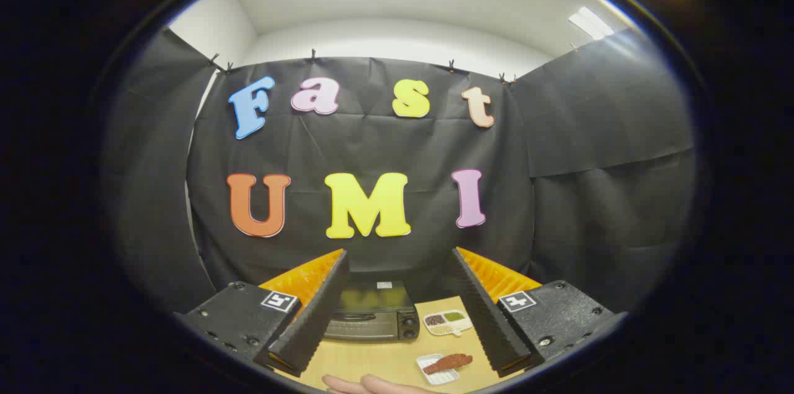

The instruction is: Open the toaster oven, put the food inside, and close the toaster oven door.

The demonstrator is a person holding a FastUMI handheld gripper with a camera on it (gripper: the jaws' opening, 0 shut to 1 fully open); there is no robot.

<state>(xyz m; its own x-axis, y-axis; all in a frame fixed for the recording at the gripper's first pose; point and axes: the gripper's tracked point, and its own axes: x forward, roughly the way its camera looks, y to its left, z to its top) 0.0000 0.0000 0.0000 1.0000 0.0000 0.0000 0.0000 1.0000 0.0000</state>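
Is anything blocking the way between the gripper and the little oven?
No. The gripper is open, and the oven sits ahead between its fingers with bare table before it. Its door looks closed. The food and a hand lie nearer.

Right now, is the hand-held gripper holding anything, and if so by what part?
Nothing is held. The hand-held gripper is open, fingers spread, with the toaster oven and the food tray lying beyond them on the table, untouched.

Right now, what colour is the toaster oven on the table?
Black, with a dark glass door; the toaster oven shows in the gripper view, beyond the open jaws.
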